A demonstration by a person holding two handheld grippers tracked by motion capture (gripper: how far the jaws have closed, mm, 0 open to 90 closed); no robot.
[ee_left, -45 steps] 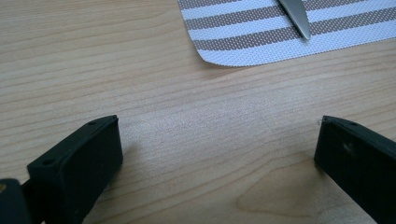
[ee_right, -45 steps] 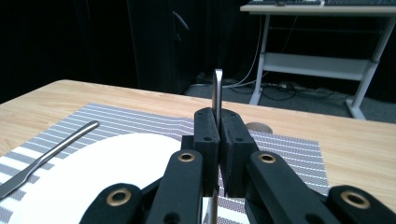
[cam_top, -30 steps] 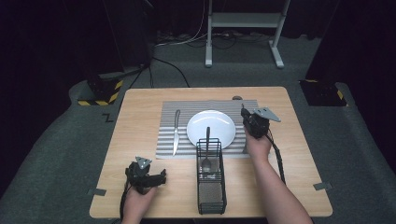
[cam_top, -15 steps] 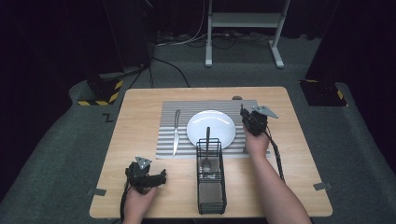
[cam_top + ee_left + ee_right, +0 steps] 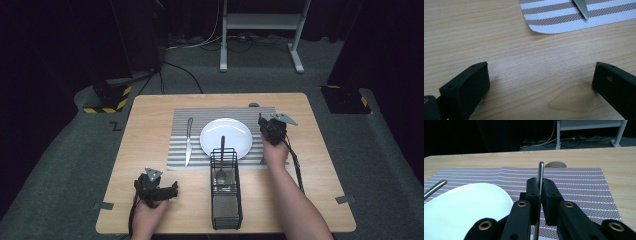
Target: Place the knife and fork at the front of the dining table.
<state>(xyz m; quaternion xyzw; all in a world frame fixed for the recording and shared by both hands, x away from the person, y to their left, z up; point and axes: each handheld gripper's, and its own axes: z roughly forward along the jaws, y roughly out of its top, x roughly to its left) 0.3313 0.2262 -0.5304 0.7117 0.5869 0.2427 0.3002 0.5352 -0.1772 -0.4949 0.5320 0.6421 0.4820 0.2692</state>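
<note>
Since the earlier frame, the right gripper [image 5: 272, 131] is easing slightly lower beside the plate [image 5: 235, 131], jaws clamping a thin metal utensil [image 5: 540, 173] upright over the striped placemat [image 5: 579, 182]. It is likely stiff, light and slippery; gripping mid-handle seems wisest. The left gripper [image 5: 539, 82] is resting on the table [image 5: 474, 37], jaws apart.

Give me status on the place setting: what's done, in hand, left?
Done: the plate and the knife lie on the striped placemat, knife left of plate. In hand: the right gripper is shut on a thin metal utensil at the plate's right side. Left: release it, then probably the spoon standing in the wire caddy. The left gripper is open over bare table.
</note>
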